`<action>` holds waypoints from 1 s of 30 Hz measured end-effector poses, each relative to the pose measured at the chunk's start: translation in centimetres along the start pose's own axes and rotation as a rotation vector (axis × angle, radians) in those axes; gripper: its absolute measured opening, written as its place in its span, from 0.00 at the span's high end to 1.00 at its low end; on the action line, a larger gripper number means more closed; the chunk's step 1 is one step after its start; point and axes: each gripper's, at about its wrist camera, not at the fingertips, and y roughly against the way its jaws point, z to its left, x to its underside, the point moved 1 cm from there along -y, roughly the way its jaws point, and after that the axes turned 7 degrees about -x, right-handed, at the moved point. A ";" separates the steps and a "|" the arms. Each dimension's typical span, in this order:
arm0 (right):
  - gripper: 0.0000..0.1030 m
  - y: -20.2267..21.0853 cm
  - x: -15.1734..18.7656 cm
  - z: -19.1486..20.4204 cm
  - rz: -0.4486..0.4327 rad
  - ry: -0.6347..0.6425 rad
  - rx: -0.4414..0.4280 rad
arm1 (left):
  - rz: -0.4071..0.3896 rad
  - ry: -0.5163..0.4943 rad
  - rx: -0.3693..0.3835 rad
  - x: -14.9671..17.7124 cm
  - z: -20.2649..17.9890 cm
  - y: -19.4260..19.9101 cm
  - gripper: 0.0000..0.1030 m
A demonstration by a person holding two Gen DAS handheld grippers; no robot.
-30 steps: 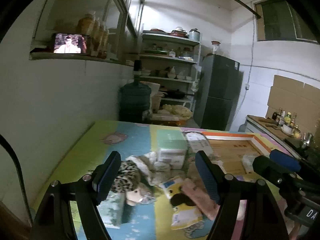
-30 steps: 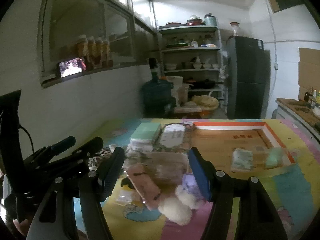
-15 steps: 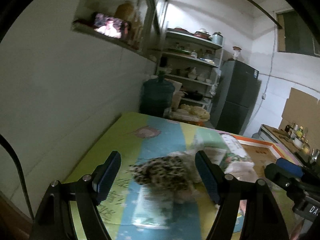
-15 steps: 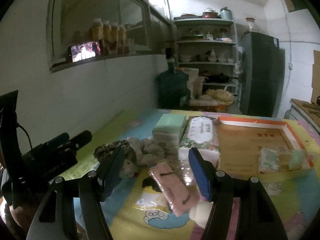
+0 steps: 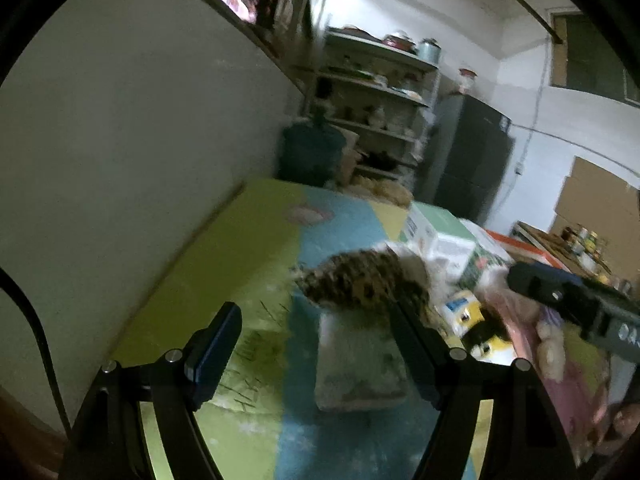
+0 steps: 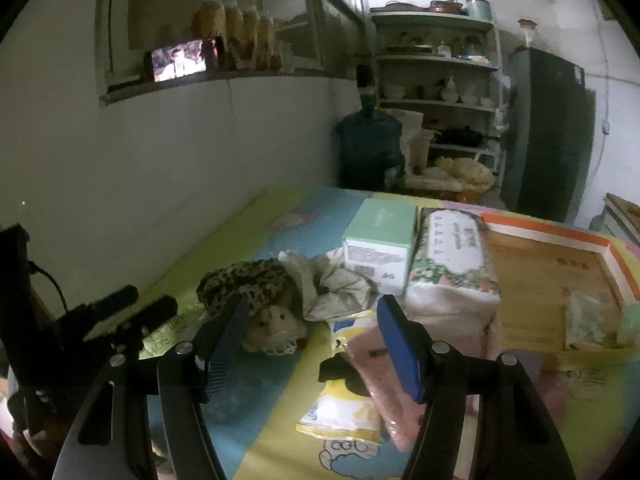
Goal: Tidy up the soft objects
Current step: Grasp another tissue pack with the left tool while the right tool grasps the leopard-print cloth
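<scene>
Two grippers: left gripper (image 5: 316, 354) and right gripper (image 6: 316, 346), jaws apart, gripping nothing.
Leopard-print plush toy (image 6: 250, 286): lying beside crumpled cloth (image 6: 334, 286).
Tissue pack (image 6: 452, 264): beside green box (image 6: 380, 236).

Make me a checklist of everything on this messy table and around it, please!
Surface: colourful cartoon mat, mostly covered on the right.
Job's things: leopard-print plush, crumpled cloth, pink cloth.
Clutter: green box, tissue pack, wooden tray, yellow packet.
Grippers: left gripper open, right gripper open, both empty.
Cables: black cable at left edge.
Surroundings: water jug, shelves, fridge.
</scene>
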 end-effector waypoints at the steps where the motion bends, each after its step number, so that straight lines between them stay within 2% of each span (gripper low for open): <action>1: 0.34 -0.3 0.0 0.1 0.006 0.001 -0.002 | 0.011 -0.008 0.030 0.3 0.0 -0.2 0.26; 5: 0.34 -1.0 0.2 0.0 0.022 -0.002 -0.002 | 0.066 -0.051 0.126 0.9 -0.8 -1.1 0.26; 11: 0.34 -1.7 0.3 -0.3 0.039 -0.015 -0.009 | 0.127 -0.092 0.097 1.2 -1.8 -3.1 0.26; 15: 0.34 -2.6 0.1 0.1 0.065 -0.010 -0.054 | 0.176 -0.071 0.102 1.5 -1.7 -4.5 0.26; 18: 0.34 -3.6 0.1 0.9 0.092 0.013 -0.087 | 0.171 -0.061 0.107 1.8 -1.4 -4.5 0.27; 21: 0.34 -5.1 0.1 2.0 0.128 0.039 -0.132 | 0.165 -0.050 0.098 2.0 -1.1 -4.5 0.38; 23: 0.34 -6.0 0.1 2.6 0.147 0.051 -0.156 | 0.161 -0.041 0.091 2.1 -0.7 -4.5 0.49; 30: 0.34 -9.0 -0.7 3.7 0.175 0.079 -0.164 | 0.147 -0.006 0.108 2.4 0.3 -4.4 0.53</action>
